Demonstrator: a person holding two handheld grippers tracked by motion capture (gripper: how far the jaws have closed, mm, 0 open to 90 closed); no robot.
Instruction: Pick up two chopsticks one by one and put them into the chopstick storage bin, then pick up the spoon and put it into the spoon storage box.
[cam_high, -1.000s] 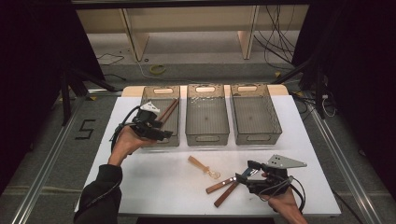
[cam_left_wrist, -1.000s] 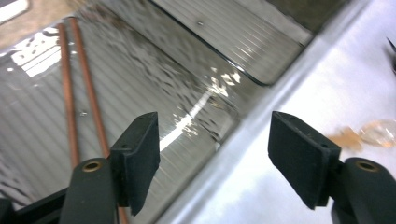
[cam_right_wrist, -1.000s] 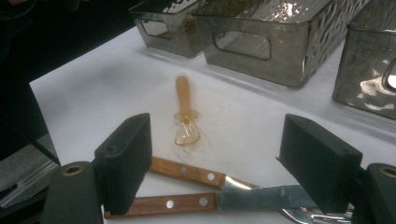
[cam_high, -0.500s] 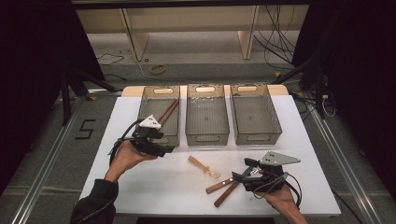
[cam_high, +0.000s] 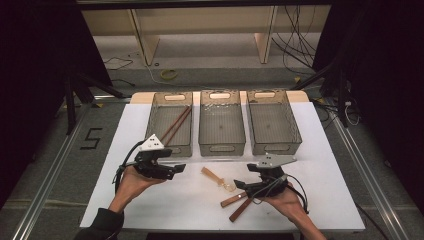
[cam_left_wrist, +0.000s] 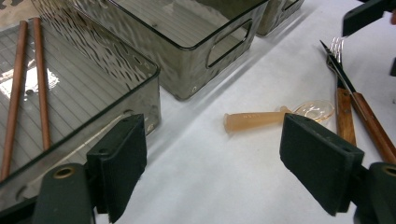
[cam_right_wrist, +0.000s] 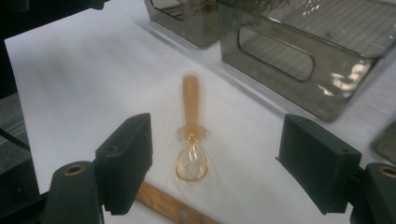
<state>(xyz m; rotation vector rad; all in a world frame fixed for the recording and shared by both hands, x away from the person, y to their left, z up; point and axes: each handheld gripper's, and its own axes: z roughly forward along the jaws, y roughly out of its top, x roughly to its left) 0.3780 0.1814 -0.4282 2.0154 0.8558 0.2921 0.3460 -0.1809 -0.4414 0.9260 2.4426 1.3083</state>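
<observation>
The amber spoon (cam_right_wrist: 190, 135) lies on the white table (cam_high: 310, 150) in front of the middle bin (cam_high: 221, 122), lengthwise between the right gripper's (cam_right_wrist: 212, 163) spread, empty jaws, bowl nearest. The left gripper (cam_left_wrist: 210, 161) has just been opening, empty.

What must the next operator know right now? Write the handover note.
Left gripper: open, nothing between its jaws, which have just been opening; it is in front of the left bin.
Right gripper: open, holding nothing, pointed at the spoon.
Done: two chopsticks lie in the left bin.
Left: the spoon, fork and knife lie on the table; the middle bin and right bin look empty.
</observation>
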